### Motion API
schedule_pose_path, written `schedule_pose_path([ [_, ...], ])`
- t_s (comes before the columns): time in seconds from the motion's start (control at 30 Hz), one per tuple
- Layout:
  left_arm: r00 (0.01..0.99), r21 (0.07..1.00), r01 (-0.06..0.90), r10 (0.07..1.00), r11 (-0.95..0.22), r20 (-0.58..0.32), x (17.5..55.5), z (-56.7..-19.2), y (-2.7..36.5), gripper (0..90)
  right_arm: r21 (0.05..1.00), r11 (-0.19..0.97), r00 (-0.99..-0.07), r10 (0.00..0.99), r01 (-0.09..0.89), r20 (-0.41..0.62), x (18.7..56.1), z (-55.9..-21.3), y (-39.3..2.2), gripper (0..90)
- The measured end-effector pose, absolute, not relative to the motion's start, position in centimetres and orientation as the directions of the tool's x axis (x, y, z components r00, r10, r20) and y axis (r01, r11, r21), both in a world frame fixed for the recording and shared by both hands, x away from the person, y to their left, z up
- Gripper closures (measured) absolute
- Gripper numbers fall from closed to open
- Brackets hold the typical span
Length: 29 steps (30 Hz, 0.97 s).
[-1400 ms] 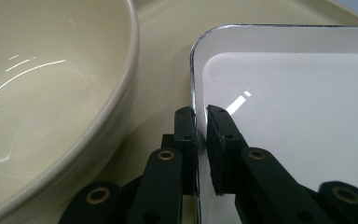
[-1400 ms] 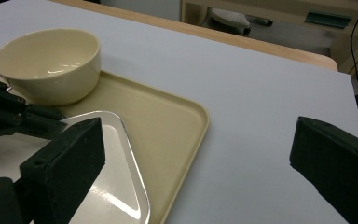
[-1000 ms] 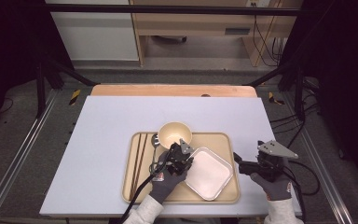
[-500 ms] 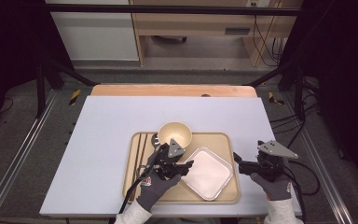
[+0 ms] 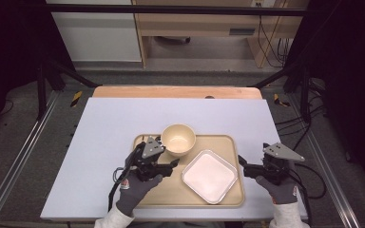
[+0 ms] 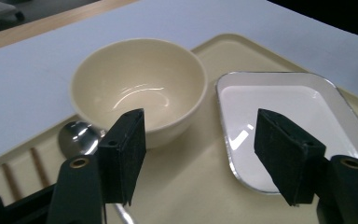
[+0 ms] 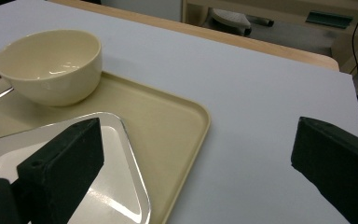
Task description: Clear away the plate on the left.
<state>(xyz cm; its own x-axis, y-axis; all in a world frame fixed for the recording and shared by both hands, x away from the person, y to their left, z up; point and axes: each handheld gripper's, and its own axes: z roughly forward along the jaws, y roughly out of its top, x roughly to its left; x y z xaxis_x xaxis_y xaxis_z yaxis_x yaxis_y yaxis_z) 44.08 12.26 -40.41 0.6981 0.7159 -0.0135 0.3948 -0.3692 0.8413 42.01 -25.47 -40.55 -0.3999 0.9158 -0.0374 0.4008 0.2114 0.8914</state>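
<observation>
Left gripper (image 5: 170, 164), seen from the high view, hovers over the beige plastic tray (image 5: 228, 142) with its jaws apart and nothing between them; they have just been opening. It sits just beside the cream round ceramic bowl (image 5: 178, 139), which stands at the tray's far edge, with the white square enamel plate (image 5: 209, 175) with a metal rim lying next to it on the tray's right half. The right gripper (image 5: 242, 167) rests near the tray's right edge, over the pale grey table (image 5: 114, 123).

From the left gripper view, both black pads (image 6: 126, 149) stand wide and empty above the tray floor. The bowl (image 6: 137, 88) is upright ahead of the left pad, the plate (image 6: 284, 107) flat behind the right pad. A steel spoon (image 6: 74, 137) lies against the bowl's base, and brown wooden chopsticks (image 6: 37, 161) rest in a groove at the tray's left end.

From the right gripper view, that gripper's jaws are also spread and empty, straddling the tray's corner (image 7: 200, 116), with the bowl (image 7: 51, 65) and plate (image 7: 116, 186) to the left.

To finish the release well, I judge the left gripper should lift straight clear, staying off the bowl's rim and the spoon handle below.
</observation>
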Motion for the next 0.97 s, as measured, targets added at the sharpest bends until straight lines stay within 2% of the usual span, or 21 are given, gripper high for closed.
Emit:
schedule_pose_path([
  [0.47,0.599,0.865,0.412,0.801,-0.286,-0.020,43.7,-41.6,19.1,27.6,0.894,0.208,-0.398,0.917,0.397,-0.036,42.1,-40.6,-25.7,2.5],
  [0.97,0.537,0.857,0.448,0.843,-0.256,-0.029,44.1,-42.8,21.4,27.3,0.886,0.214,-0.395,0.918,0.410,-0.039,42.4,-41.0,-25.7,2.5],
])
